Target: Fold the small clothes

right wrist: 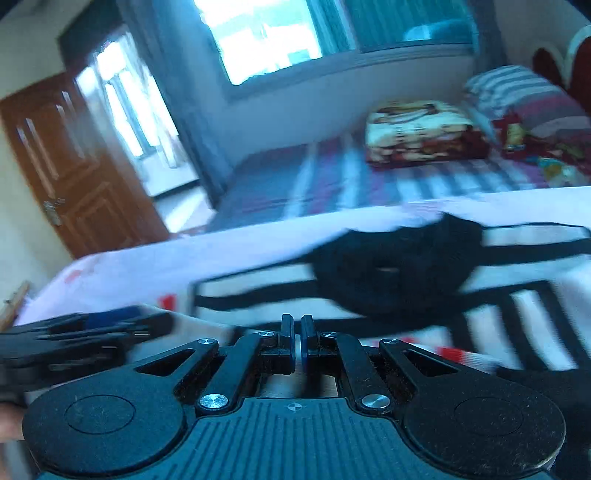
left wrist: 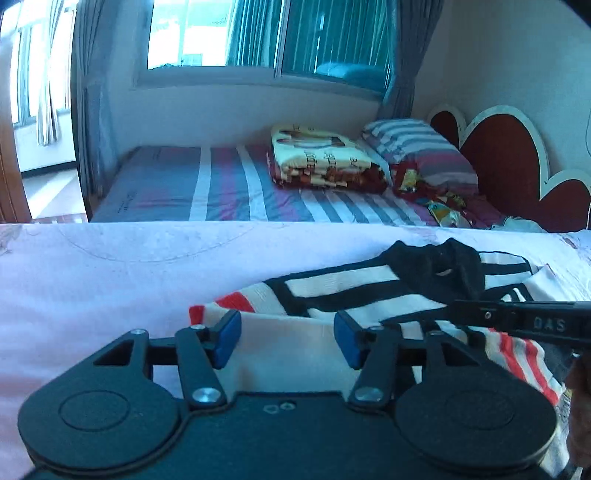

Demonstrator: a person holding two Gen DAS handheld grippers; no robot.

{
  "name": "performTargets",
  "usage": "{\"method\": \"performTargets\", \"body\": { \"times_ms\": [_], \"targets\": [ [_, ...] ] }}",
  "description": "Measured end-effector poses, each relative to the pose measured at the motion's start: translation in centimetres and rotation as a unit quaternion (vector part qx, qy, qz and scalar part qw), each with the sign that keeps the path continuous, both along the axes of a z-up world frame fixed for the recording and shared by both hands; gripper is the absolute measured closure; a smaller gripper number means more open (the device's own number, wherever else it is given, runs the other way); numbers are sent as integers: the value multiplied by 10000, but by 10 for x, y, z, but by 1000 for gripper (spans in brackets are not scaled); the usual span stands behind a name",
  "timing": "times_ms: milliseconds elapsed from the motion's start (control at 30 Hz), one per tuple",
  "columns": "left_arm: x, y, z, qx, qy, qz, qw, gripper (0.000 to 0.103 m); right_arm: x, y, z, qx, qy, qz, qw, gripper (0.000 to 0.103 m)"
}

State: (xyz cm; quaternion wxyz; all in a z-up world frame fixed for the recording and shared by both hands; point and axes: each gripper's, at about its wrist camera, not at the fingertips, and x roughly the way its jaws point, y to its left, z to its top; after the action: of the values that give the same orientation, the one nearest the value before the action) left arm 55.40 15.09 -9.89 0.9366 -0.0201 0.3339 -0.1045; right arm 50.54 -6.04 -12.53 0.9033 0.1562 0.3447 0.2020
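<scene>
A small striped shirt (left wrist: 354,291), white with black and red bands and a black collar, lies on the pale pink sheet (left wrist: 110,266). My left gripper (left wrist: 288,341) is open, its blue pads on either side of the shirt's near white edge. My right gripper (right wrist: 296,343) has its jaws pressed together just above the shirt (right wrist: 406,280); whether cloth is pinched between them is hidden. The right gripper enters the left wrist view (left wrist: 517,321) from the right, over the shirt. The left gripper shows blurred at the left of the right wrist view (right wrist: 81,332).
Beyond the pink surface stands a bed with a striped cover (left wrist: 221,184), a folded blanket (left wrist: 321,158), a striped pillow (left wrist: 421,151) and a red heart-shaped headboard (left wrist: 506,155). A window (left wrist: 258,33) is on the far wall. A wooden door (right wrist: 74,166) stands at the left.
</scene>
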Motion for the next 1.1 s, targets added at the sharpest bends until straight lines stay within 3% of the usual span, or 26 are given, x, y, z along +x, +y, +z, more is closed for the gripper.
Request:
{"method": "performTargets", "body": {
  "times_ms": [67, 133, 200, 333, 367, 400, 500, 567, 600, 700, 833, 967, 1100],
  "targets": [
    [11, 6, -11, -16, 249, 62, 9997, 50, 7, 14, -4, 128, 136, 184, 9997, 99],
    [11, 14, -20, -125, 193, 15, 9997, 47, 13, 25, -14, -182, 359, 187, 9990, 99],
    [9, 18, -21, -195, 175, -1, 9997, 47, 10, 16, -21, -127, 344, 86, 9993, 103],
    [4, 15, -11, -18, 176, 36, 9998, 52, -8, -13, -12, -183, 220, -241, 9993, 103],
    [-3, 13, -3, 81, 14, 71, 9999, 51, -13, -20, -10, -211, 202, -297, 9991, 103],
    [-13, 11, 4, 49, -181, 71, 9998, 51, -16, -25, -10, -112, 266, -317, 9991, 103],
    [-36, -10, 9, -274, -190, -151, 9993, 50, -15, -26, -12, -22, 369, -375, 9986, 103],
    [-44, -28, -4, 80, -13, -269, 9996, 49, -15, -25, -13, -92, 409, -372, 9984, 103],
    [-45, -28, -13, 131, 117, -212, 9996, 51, -17, -30, -12, -111, 415, -414, 9982, 103],
    [-54, -15, -22, 89, -12, -199, 9998, 50, -31, -64, -13, -347, 407, -772, 9956, 103],
    [-51, -17, -23, 265, -17, -297, 9992, 50, -41, -104, -18, -95, 586, -1088, 9923, 103],
    [-54, -20, -17, 330, 3, -179, 9993, 51, -45, -106, -7, -302, 497, -1080, 9925, 103],
    [-77, -17, 1, 306, -270, -131, 9991, 50, -63, -123, 2, -401, 265, -1211, 9915, 103]
  ]
}}
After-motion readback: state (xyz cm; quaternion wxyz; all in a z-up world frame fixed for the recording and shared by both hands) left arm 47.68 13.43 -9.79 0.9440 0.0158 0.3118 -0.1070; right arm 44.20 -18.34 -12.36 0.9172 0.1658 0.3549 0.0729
